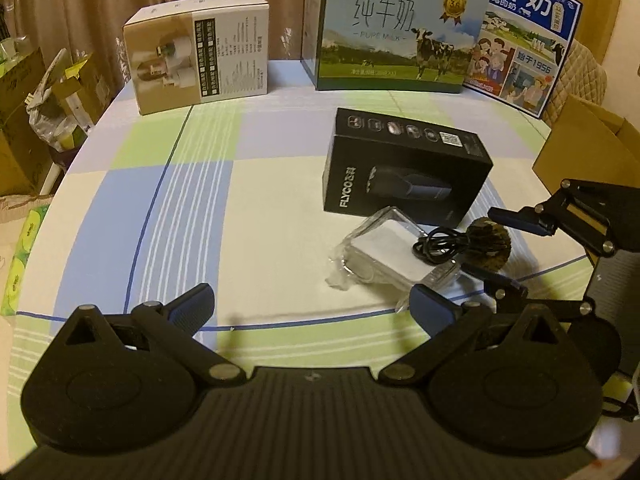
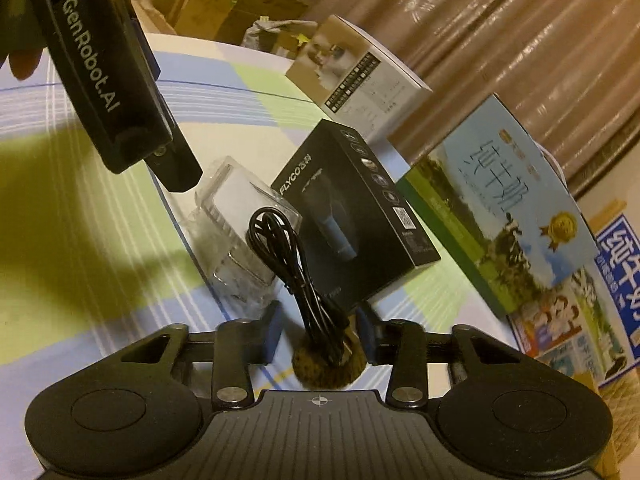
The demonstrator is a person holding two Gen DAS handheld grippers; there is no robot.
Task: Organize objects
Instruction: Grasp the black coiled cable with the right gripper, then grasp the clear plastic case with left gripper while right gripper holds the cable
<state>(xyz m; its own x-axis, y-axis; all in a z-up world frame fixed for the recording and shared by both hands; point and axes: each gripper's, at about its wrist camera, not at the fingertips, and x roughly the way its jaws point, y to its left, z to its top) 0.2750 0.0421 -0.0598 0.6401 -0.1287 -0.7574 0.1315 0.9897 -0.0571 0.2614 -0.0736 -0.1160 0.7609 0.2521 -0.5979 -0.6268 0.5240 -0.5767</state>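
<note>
On the checked surface (image 1: 192,208), beside the black box (image 1: 404,168), our right tool (image 2: 318,336) has its fingers nearly closed around the black cable (image 2: 288,256) and a fuzzy brown ball (image 2: 330,364); whether they're pinched tight, we can't tell. Cable's light and floppy, so we'd grab the bundled middle. Left tool (image 1: 308,304) hovers wide open and empty, angled down near the clear plastic case (image 1: 384,252).

1. The brown ball (image 2: 330,364) is partly hidden behind the right gripper (image 2: 320,332) body and the cable (image 2: 288,256).
2. The blue milk box (image 1: 524,32) is cut off by the top edge.
3. Small print on the white box (image 1: 236,60) is too small to read.
4. The cardboard box (image 1: 584,148) runs out of view.
</note>
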